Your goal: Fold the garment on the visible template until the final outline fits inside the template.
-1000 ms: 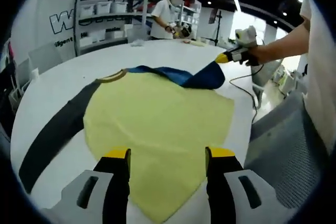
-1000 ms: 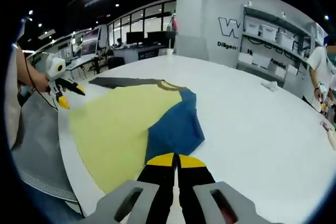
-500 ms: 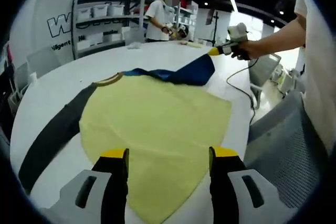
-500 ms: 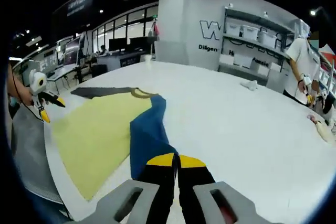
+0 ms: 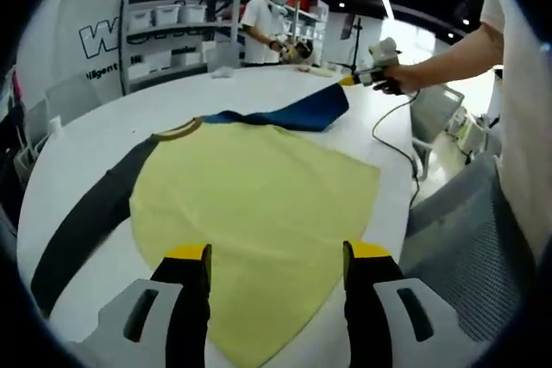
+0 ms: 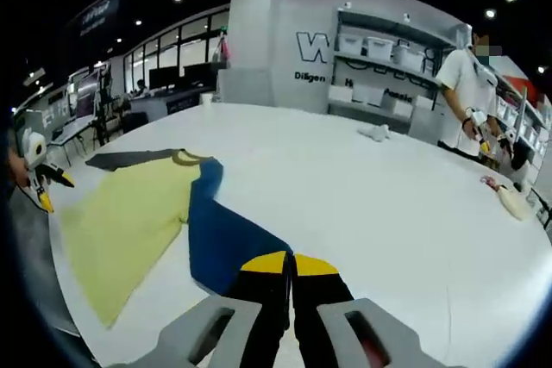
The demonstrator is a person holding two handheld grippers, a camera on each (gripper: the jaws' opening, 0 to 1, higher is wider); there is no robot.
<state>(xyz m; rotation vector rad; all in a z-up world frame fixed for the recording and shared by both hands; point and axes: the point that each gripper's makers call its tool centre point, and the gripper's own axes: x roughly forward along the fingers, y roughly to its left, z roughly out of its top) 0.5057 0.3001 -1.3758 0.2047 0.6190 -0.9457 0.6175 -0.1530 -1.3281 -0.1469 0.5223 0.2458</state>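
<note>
Two jaws of the right gripper [image 6: 290, 266] pinch the blue sleeve [image 6: 226, 240] of the yellow T-shirt [image 5: 250, 213], drawn out across the white table [image 6: 379, 204], while the left gripper [image 5: 274, 258] hovers released over the shirt's hem, its dark sleeve [image 5: 86, 226] lying flat.

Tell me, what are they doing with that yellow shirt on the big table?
A person is laying out a yellow shirt on the white table with two handheld grippers. The right gripper has its jaws shut on the blue sleeve and holds it stretched out sideways. The left gripper hovers open over the shirt's body. Nothing is folded yet.
</note>
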